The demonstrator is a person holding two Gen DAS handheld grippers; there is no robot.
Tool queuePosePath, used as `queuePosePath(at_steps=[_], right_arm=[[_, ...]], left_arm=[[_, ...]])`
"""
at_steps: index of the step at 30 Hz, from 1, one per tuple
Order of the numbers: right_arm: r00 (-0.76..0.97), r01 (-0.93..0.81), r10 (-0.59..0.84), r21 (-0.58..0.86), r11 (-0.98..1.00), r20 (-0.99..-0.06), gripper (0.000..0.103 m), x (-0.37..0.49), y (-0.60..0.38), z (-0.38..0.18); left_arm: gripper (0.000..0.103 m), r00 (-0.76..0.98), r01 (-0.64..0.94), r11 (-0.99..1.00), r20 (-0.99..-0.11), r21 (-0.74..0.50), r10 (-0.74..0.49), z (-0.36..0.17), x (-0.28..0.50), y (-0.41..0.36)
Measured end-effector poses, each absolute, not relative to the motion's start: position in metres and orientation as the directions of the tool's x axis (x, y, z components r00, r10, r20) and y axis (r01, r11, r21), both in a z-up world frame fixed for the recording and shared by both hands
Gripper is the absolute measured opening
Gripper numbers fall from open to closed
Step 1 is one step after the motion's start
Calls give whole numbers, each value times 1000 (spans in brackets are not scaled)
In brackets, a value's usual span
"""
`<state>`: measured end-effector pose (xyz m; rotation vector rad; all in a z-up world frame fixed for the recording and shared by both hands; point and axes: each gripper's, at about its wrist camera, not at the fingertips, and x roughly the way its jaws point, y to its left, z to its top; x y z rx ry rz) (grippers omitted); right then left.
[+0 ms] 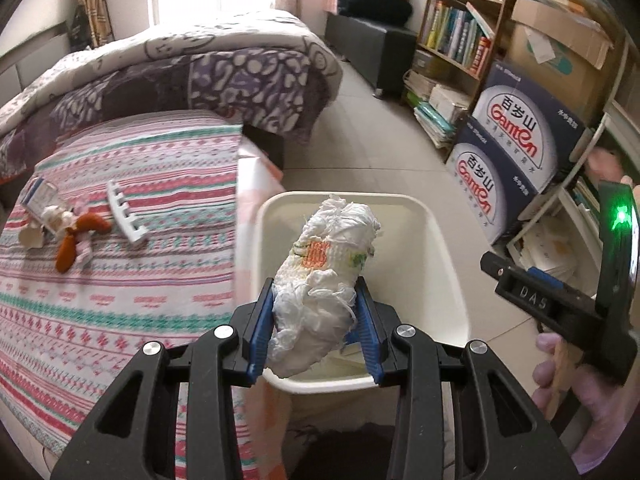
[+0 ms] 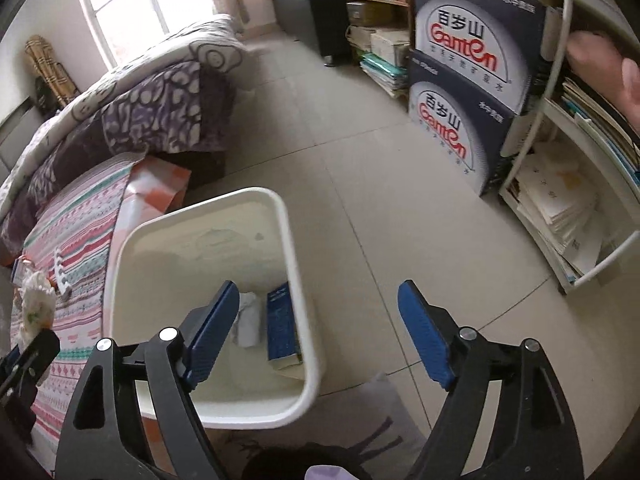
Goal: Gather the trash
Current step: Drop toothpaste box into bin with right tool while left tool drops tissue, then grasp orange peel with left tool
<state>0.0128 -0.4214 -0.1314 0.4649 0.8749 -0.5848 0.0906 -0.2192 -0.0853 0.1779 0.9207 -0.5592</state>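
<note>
My left gripper (image 1: 318, 300) is shut on a crumpled white wad of tissue (image 1: 328, 264) with orange and green print, held right above the open white trash bin (image 1: 448, 280). My right gripper (image 2: 320, 320) is open and empty, over the bin's right rim (image 2: 298, 280). Inside the bin lie a blue box (image 2: 282, 322) and a white crumpled paper (image 2: 248, 320). More trash lies on the striped bed (image 1: 120, 280): a white comb-like plastic piece (image 1: 124, 212), orange peels (image 1: 80, 236), crumpled paper (image 1: 54, 216) and a small carton (image 1: 40, 196).
The bin stands on the tiled floor (image 2: 380, 200) against the bed's edge. Two stacked Ganten boxes (image 2: 472, 80) and a white shelf unit (image 2: 568, 200) with papers stand to the right. A bookshelf (image 1: 456, 28) and a dark bench (image 1: 372, 44) are further back.
</note>
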Motion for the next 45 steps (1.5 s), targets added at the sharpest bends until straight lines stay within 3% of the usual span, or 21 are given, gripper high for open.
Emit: queuePosePath(at_steps=[6,8,11,25,40,45], right_arm=[[506,665,-312,134,734,-804,83,7,-428,-126],[508,666,-316,133,734,-801,85,6,-428,-125],[512,665,-321,131,735,-797,87,7,-426,-123],[530,577,-292,86,813,-796,90,39,-375,-121],[524,352,-199,-2,936,-828,90,125,-284,-131],[537,263,-159,-15,965,-828,90,163,-250,-131]], left_arm=[[42,465,537,836,-788,-112,-404,-81,92,-237],[54,464,536,836,-786,-118,-408,-79,92,-239],[64,479,531,840,-778,-114,-408,-77,91,-237],[78,561,414,910,-790,10,-247,-95,110,-179],[79,540,82,996,-842,39,-11,-142,218,-15],[70,533,111,992,-846,64,-5,-151,253,20]])
